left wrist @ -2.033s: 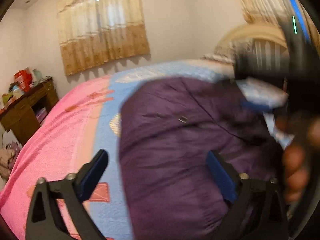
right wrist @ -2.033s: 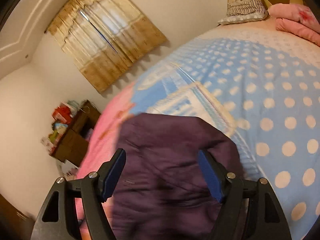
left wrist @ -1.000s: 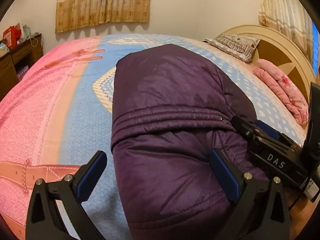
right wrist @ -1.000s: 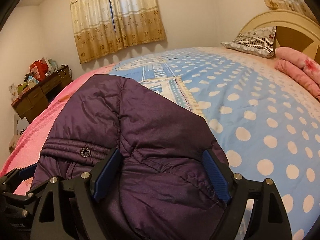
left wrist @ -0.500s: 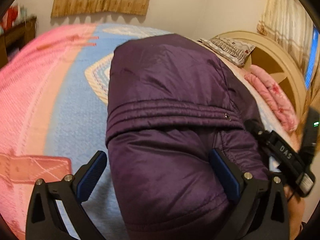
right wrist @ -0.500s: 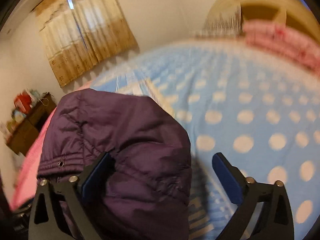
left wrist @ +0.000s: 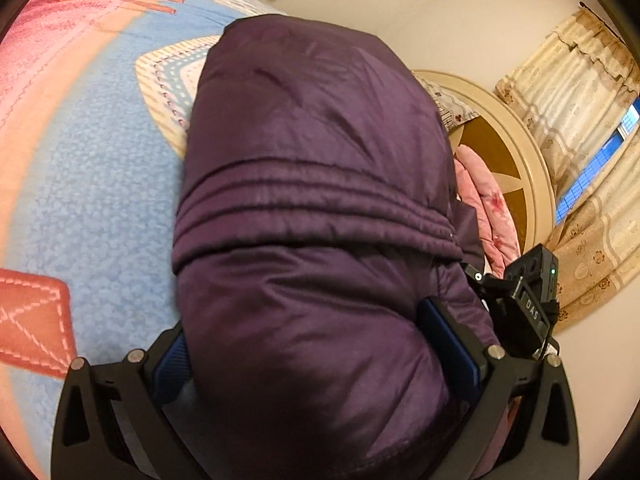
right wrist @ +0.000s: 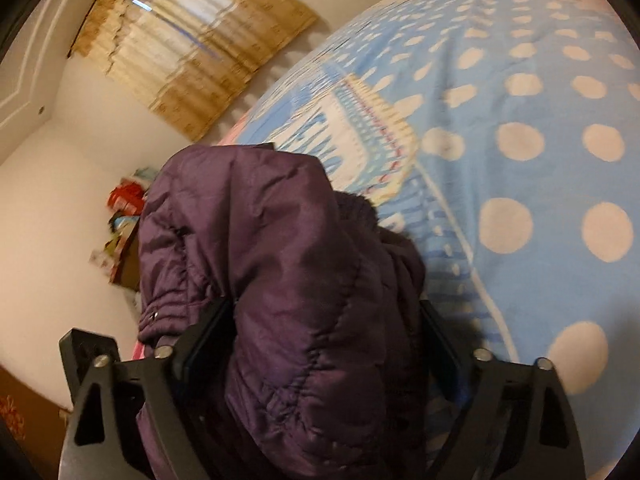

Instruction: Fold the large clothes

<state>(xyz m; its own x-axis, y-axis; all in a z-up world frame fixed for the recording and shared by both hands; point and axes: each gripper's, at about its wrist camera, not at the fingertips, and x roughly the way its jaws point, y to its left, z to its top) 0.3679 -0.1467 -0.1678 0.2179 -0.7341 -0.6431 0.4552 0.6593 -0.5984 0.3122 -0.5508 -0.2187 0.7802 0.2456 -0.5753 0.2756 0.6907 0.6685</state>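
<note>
jacket: my purple puffy jacket point(left wrist: 312, 208) is bunched in a thick roll on the near part of the bed point(left wrist: 92, 184), lying over the blue blanket, pink stripe off to its left
left gripper point(left wrist: 316, 360): clamped on the near end of the roll, both blue pads pressed into the fabric
right gripper point(right wrist: 324, 344): jaws have just been closing and now they're squeezing a fat fold of the same jacket, padding bulging up between them
the other tool: from my left camera I can see the right gripper's black body at the jacket's right edge
far stuff: headboard point(left wrist: 516, 152) and pink quilt point(left wrist: 484, 204) far right, curtains point(right wrist: 192, 52) on the far wall, cluttered desk point(right wrist: 124, 236) far left, kinda blurry
</note>
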